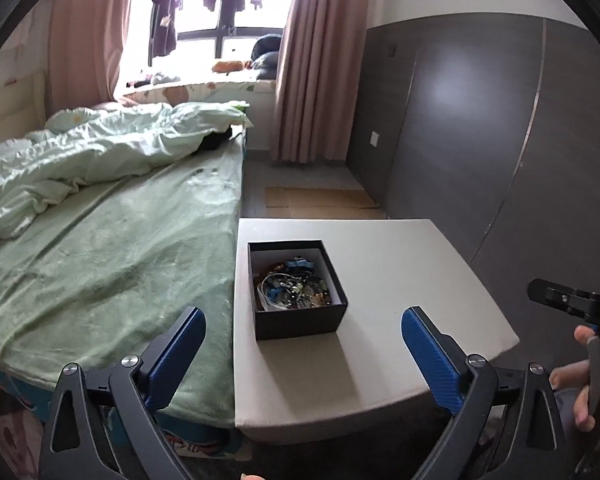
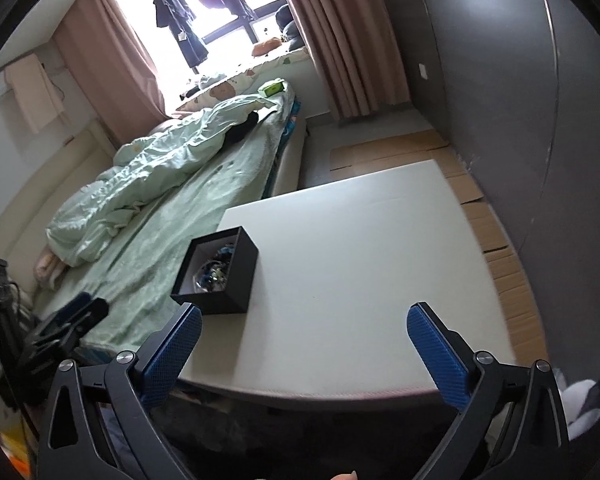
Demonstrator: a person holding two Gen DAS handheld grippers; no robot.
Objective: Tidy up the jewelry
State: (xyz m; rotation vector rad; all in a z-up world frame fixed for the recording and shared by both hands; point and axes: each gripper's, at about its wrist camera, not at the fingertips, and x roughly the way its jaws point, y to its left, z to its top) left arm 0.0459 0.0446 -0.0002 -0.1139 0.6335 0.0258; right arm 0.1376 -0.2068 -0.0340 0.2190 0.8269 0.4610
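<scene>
While both tools hover short of the white table (image 1: 380,280), left gripper (image 1: 302,334) and right gripper (image 2: 304,332) each have their fingers spread apart and empty; the open black box (image 1: 300,322) of tangled jewelry (image 1: 296,286) sits near the table's bed-side edge. Judged best: steady the box, lift one strand clear. No writing is legible.

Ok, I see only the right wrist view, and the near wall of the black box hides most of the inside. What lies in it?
Observer: The left wrist view looks down into the black box. It holds a tangled heap of jewelry, with brown beads and a blue piece toward the far side.
Operator: And the left gripper, is it open? Here it is only a blur.
Observer: Yes, the left gripper is wide open and holds nothing.
</scene>
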